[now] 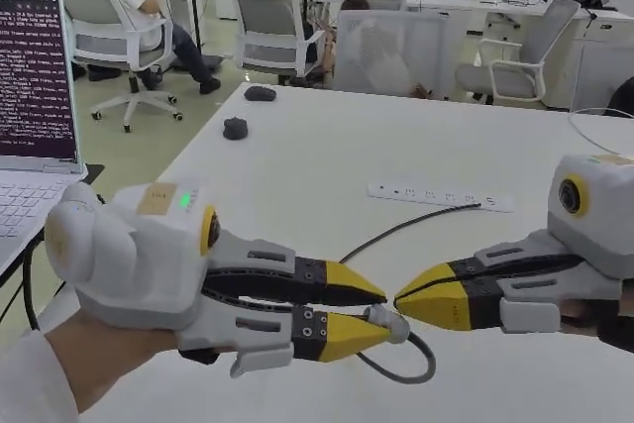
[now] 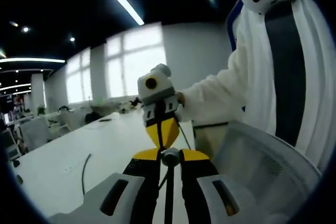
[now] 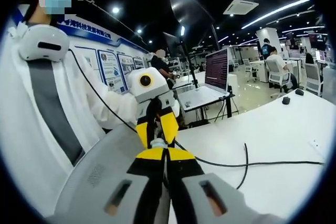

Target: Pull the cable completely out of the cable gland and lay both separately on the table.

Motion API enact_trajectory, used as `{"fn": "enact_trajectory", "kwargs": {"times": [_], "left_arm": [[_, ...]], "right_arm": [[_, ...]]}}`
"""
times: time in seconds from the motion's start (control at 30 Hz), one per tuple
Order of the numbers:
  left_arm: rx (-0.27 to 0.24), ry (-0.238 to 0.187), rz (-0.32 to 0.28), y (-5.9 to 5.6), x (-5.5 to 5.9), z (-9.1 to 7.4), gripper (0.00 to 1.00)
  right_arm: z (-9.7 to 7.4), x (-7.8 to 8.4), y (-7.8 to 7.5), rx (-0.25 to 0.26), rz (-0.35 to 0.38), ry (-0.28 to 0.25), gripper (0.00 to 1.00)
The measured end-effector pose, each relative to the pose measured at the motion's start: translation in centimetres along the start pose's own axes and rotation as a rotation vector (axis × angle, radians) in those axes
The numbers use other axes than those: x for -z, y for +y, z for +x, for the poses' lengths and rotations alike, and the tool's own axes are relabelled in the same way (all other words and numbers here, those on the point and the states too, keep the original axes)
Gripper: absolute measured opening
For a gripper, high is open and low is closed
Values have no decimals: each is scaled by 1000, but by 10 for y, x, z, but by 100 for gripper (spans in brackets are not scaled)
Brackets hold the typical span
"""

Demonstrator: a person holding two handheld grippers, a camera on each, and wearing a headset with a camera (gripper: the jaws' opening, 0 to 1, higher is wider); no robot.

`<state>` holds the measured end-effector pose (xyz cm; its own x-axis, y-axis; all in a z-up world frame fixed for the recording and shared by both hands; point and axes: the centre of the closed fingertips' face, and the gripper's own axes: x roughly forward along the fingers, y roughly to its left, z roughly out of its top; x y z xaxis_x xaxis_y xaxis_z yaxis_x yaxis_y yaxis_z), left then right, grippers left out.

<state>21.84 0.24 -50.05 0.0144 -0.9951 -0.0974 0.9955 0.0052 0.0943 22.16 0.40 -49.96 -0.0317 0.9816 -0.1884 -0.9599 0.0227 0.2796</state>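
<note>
My left gripper [image 1: 381, 310] is shut on a small grey cable gland [image 1: 388, 323], held a little above the white table [image 1: 327, 146]. A dark cable [image 1: 421, 369] leaves the gland, loops down toward me and runs off across the table. My right gripper [image 1: 399, 301] comes in from the right, shut, its yellow tips meeting the gland's end; whether they pinch anything is hidden. In the left gripper view the gland [image 2: 169, 157] sits between my own jaws, with the right gripper [image 2: 163, 145] pointing down onto it. In the right gripper view the cable [image 3: 247, 164] trails across the table.
A white power strip [image 1: 441, 196] lies mid-table beyond the grippers. Two dark computer mice [image 1: 235, 128] rest near the far left edge. An open laptop [image 1: 35, 96] stands on a side desk at the left. Office chairs and seated people are behind the table.
</note>
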Motion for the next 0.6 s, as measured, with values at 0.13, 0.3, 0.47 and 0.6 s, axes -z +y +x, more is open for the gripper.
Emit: {"fn": "enact_trajectory", "kwargs": {"times": [0.13,0.3,0.47,0.6], "left_arm": [[6,-16,15,-2,-4,2,14],[23,-19,37,-3,-6,3,14],[46,-27,57,-6,-9,6,14],[40,-31,70,-5,-12,7,14]], "right_arm": [[-7,-1,3,-2,7,-4,4],[-6,9,17,-50,58,37,19],[-2,9,15,-56,69,39,14],[2,14,17,-77,71,63,14]]}}
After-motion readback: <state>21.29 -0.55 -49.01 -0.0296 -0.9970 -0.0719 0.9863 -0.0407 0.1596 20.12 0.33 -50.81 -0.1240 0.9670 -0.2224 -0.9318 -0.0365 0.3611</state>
